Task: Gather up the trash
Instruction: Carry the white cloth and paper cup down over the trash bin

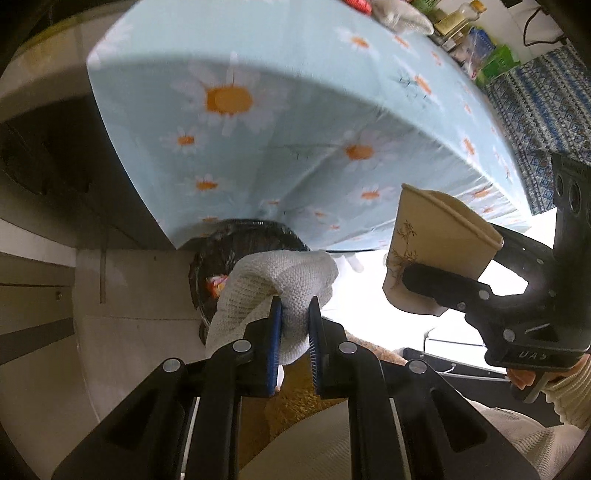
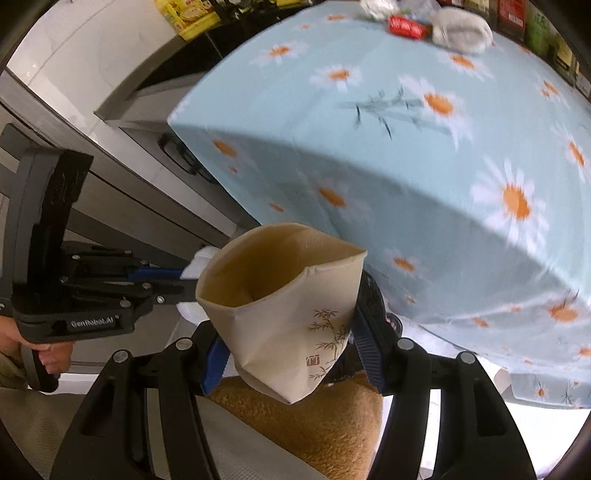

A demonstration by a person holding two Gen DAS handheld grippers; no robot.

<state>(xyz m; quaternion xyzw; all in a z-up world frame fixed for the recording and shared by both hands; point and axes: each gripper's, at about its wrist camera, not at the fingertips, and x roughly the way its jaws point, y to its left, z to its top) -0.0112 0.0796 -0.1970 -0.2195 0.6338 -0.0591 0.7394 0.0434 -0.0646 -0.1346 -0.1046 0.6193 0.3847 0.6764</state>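
My left gripper (image 1: 295,306) is shut on a white knitted glove (image 1: 273,280) and holds it over a black-lined trash bin (image 1: 221,251) that stands on the floor below the table corner. My right gripper (image 2: 291,332) is shut on a crushed beige paper cup (image 2: 284,306) with a bamboo print. The cup (image 1: 436,240) and the right gripper (image 1: 424,280) also show at the right of the left wrist view. The left gripper (image 2: 184,280) shows at the left of the right wrist view, beside the cup, with the white glove (image 2: 195,264) in it.
A table with a light blue daisy cloth (image 1: 295,122) fills the upper part of both views. At its far edge lie another grey-white glove (image 2: 461,29), a red packet (image 2: 406,26) and bottles (image 1: 458,18). Grey cabinets (image 2: 110,192) stand to the left.
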